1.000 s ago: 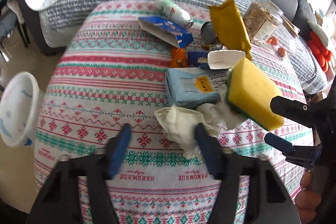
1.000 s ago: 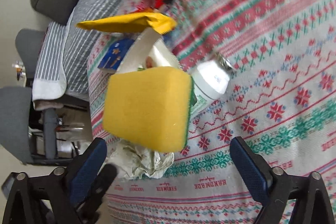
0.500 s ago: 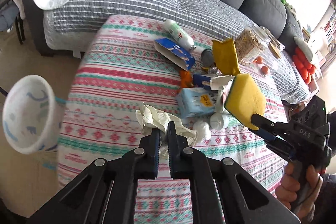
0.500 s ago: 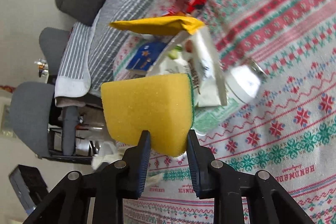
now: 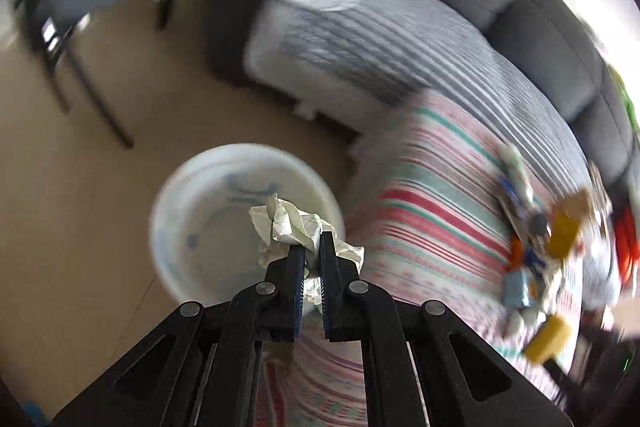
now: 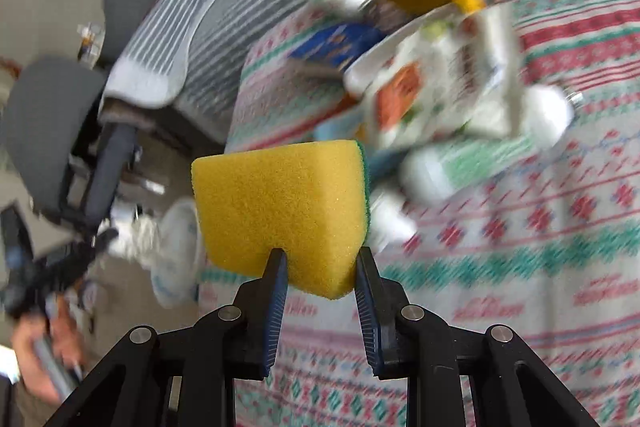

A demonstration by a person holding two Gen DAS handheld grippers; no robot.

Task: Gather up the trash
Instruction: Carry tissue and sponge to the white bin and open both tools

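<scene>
1. Big change in the last second: the left gripper (image 5: 311, 247) was open around the crumpled paper (image 5: 294, 225) on the table, and now its fingers are clamped shut on it and it has swung off the tablecloth (image 5: 416, 219). The wad now hangs right over the white bin (image 5: 188, 239) on the floor, so letting go looks like the next step.
2. Same deal on the right: the right gripper (image 6: 320, 269) was wide open around the yellow sponge (image 6: 280, 211), and now both fingers squeeze its lower edge and hold it up off the table.
3. So two bits of trash are grabbed at once, with the rest of the pile (image 6: 436, 79) beyond the right fingertips.
4. The paper looks like a creased off-white ball bulging out past the left fingertips, with some poking out to the sides.
</scene>
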